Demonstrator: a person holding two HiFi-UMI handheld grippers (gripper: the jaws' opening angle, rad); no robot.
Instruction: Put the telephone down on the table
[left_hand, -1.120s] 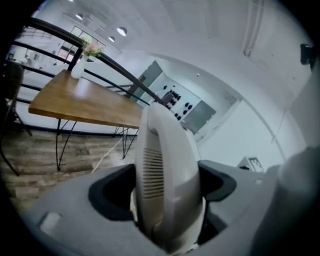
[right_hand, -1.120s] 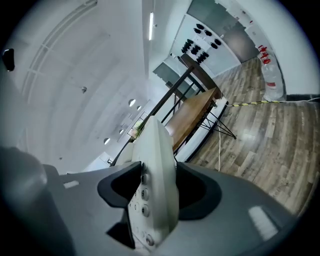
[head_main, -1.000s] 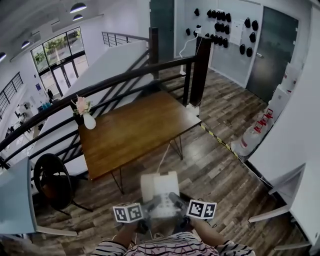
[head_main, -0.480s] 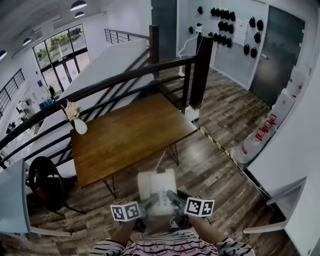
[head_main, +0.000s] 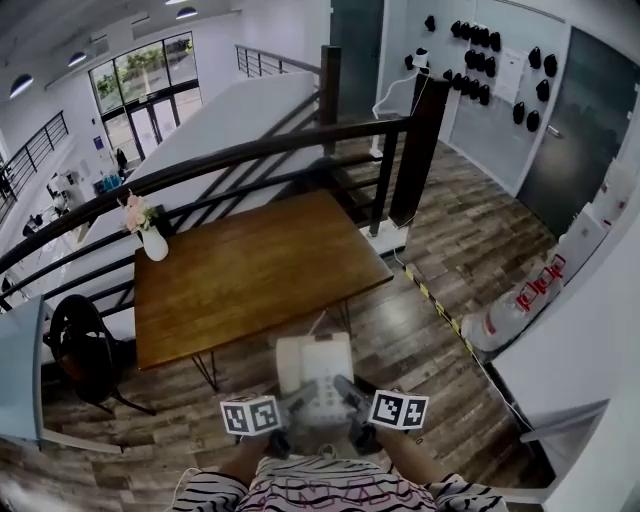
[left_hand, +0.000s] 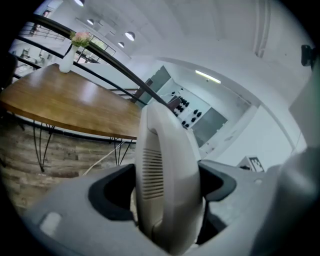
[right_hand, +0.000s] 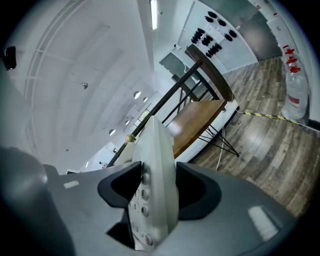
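Telephone (head_main: 314, 368) aloft, just short of the bench (head_main: 250, 270)'s near edge. Left gripper (head_main: 298, 407) and right gripper (head_main: 349, 394) fingers pinch its opposite sides. Probably light, rigid, slick plastic, so gripping both sides suits.

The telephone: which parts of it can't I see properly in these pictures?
- Head view: the telephone's near end is covered by the left tool and right tool.
- Left gripper view: its keypad faces away; only one side shows.
- Right gripper view: its lower part is hidden by the tool's body.
- Head view: its cord is too thin to follow.
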